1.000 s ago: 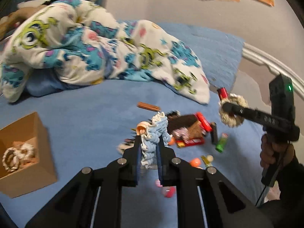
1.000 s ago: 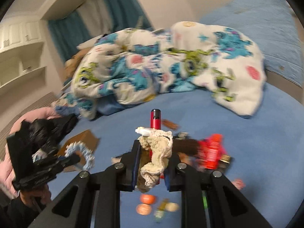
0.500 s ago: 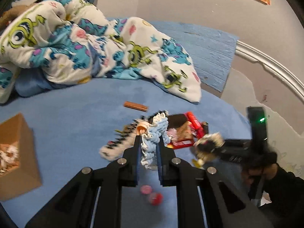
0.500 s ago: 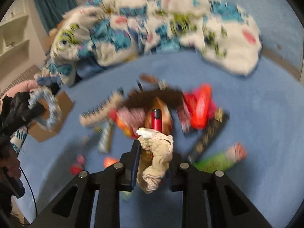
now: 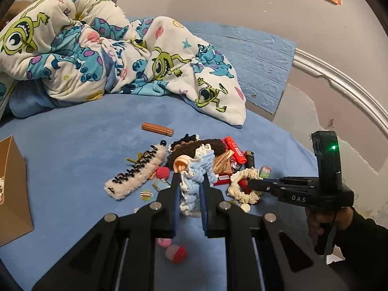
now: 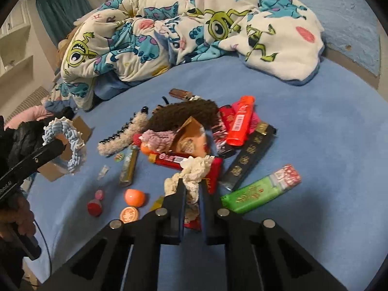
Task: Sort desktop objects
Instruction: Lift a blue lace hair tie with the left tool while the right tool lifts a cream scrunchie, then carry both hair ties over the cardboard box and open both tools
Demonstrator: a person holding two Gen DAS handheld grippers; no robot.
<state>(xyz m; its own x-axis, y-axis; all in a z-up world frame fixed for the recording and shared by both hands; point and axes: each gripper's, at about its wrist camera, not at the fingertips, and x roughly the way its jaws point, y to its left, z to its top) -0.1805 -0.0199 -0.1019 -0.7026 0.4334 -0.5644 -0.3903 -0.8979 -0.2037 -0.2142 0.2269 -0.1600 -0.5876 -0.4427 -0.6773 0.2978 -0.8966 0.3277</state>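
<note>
My left gripper point(image 5: 190, 181) is shut on a light blue knitted scrunchie point(image 5: 201, 162), held above the pile; it also shows in the right wrist view point(image 6: 72, 143). My right gripper point(image 6: 192, 189) is shut on a cream knitted scrunchie point(image 6: 194, 169), low over the pile; it also shows in the left wrist view point(image 5: 245, 184). The pile on the blue bed holds a red lighter point(image 6: 240, 123), a green lighter point(image 6: 262, 189), a black lighter point(image 6: 249, 157), a fuzzy hair claw point(image 5: 138, 172) and a dark brown scrunchie point(image 6: 184, 116).
A cardboard box point(image 5: 12, 189) stands at the left of the bed. A cartoon-print quilt point(image 5: 109, 48) is heaped at the back. Small round pieces point(image 6: 134, 196) and a brown tube point(image 5: 157, 129) lie around the pile. The wall point(image 5: 339, 72) is on the right.
My right gripper has dropped down over the pile with the cream scrunchie in it. My left gripper has kept the blue scrunchie and swung right, away from the box.
</note>
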